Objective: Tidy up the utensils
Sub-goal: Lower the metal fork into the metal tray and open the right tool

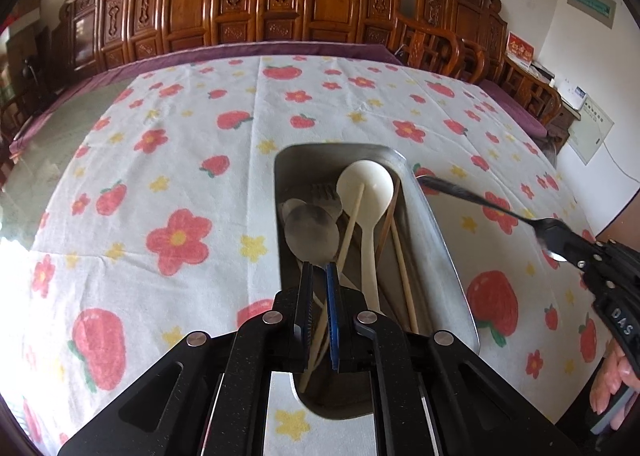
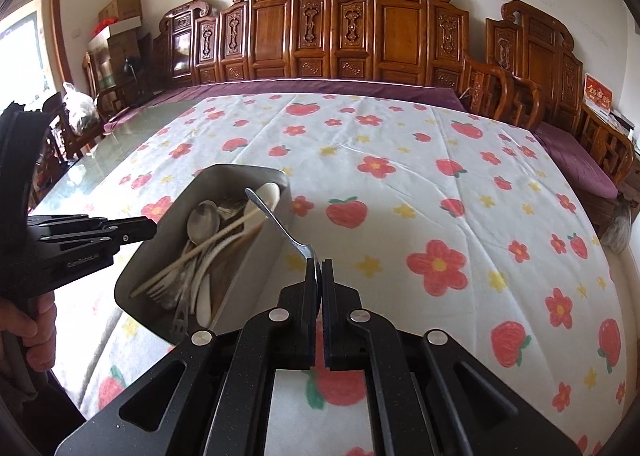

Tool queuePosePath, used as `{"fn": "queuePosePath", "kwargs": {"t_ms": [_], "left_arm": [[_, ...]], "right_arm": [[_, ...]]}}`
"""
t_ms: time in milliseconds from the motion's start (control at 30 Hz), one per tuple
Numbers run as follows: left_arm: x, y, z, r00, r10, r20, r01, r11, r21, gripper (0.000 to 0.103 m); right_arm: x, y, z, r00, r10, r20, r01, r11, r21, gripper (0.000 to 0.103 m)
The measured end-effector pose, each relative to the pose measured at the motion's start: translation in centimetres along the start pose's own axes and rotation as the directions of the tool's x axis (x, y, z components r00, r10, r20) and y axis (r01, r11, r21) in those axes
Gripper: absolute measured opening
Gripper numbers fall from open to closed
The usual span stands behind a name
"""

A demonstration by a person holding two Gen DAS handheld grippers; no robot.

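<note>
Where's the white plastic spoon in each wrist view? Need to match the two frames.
Left wrist: white spoon sits centre-right, bowl toward the far end of the metal tray, just beyond the left gripper.
Right wrist: white spoon sits left of centre; its bowl is at the tray's far corner, behind the metal spoon held by the right gripper.
Shared landmark: the metal tray.

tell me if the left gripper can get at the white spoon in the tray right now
Probably yes: the left gripper hangs over the open metal tray, beside the white spoon. Only a chopstick crosses its bowl; the handle lies exposed.
</note>
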State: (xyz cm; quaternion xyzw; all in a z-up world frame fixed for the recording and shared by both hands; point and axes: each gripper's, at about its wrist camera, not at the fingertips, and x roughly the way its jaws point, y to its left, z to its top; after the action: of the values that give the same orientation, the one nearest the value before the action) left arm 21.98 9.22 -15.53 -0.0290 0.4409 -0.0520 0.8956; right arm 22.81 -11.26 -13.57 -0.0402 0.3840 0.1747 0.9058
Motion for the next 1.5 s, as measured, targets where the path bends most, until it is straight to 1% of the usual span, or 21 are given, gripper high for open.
{"fn": "queuePosePath", "kwargs": {"t_ms": [167, 267, 500, 700, 867, 1167, 1500], "left_arm": [[-1.8, 1.1, 0.5, 0.999, 0.02, 0.044, -0.02, 1.0, -0.003, 0.005], [-2.3, 1.8, 0.8, 0.997, 0.044, 0.059, -0.044, 0.999, -0.004, 0.005], [-2.8, 3.3, 1.2, 0.996, 0.057, 0.071, -0.055, 0.998, -0.031, 0.005], [-2.9, 4.1, 1.4, 0.995, 0.06, 0.075, -0.057, 0.997, -0.049, 0.005], [-2.8, 4.5, 1.4, 0.995, 0.073, 0.071, -0.069, 0.996, -0.061, 0.005], [-2.6, 4.6, 1.4, 0.994, 0.08, 0.069, -0.076, 0.995, -0.06, 0.005], [-2.5, 4.7, 1.4, 0.994, 0.081, 0.069, -0.077, 0.995, -0.063, 0.005]], "right_arm": [[1.6, 2.7, 1.0, 1.0, -0.006, -0.012, 0.005, 1.0, -0.024, 0.003], [2.8, 4.1, 1.5, 0.999, -0.026, -0.021, 0.025, 0.999, -0.045, 0.003], [5.3, 6.2, 3.0, 0.996, -0.079, -0.031, 0.076, 0.994, -0.083, 0.003], [6.7, 7.1, 3.7, 0.993, -0.107, -0.04, 0.103, 0.991, -0.082, 0.003], [7.6, 7.6, 3.6, 0.994, -0.086, -0.061, 0.083, 0.995, -0.062, 0.003], [7.7, 9.0, 2.6, 0.995, -0.048, -0.09, 0.042, 0.997, -0.072, 0.004], [6.5, 9.9, 1.1, 0.99, 0.051, -0.129, -0.057, 0.997, -0.045, 0.01]]}}
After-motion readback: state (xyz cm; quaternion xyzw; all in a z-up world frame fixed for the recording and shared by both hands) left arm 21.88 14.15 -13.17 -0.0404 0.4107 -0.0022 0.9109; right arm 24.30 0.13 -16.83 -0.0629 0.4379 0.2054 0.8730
